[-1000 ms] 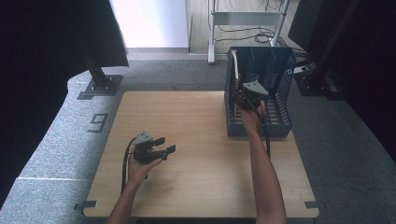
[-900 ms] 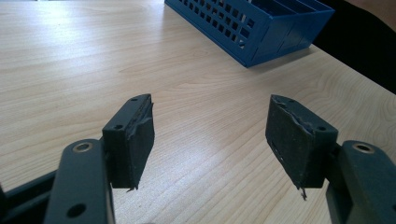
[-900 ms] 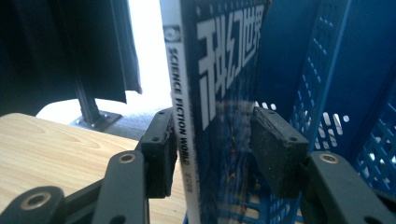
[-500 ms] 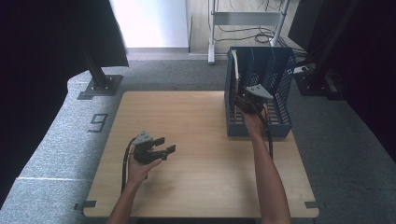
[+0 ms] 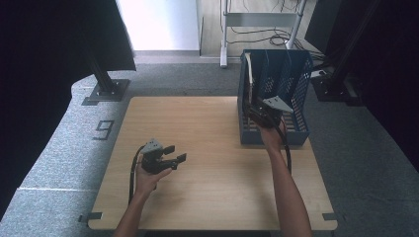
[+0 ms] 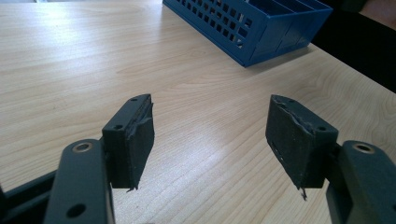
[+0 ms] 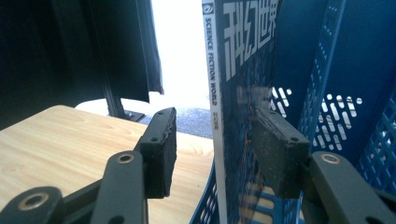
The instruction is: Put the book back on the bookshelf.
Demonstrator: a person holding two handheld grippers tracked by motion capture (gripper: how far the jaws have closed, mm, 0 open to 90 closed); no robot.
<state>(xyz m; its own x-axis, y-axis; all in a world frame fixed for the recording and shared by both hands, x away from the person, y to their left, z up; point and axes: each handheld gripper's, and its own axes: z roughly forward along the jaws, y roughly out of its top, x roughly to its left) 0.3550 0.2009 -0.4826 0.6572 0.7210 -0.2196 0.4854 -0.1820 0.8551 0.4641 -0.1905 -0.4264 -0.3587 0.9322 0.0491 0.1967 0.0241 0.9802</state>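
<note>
Near left, we see the left gripper (image 5: 170, 156) over the bare table (image 5: 212, 197), jaws spread and empty. Farther right, the right gripper (image 7: 212, 154) straddles a magazine (image 7: 243, 93) upright in the blue file rack (image 5: 291, 74) (jaws not yet closed on it).

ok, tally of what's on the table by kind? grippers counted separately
Blue file rack: 1
Magazine, standing in the rack: 1
Grippers: 2, namely the left gripper, open over bare wood, and the right gripper, open with a jaw on either side of the magazine's spine
Total: 4
</note>
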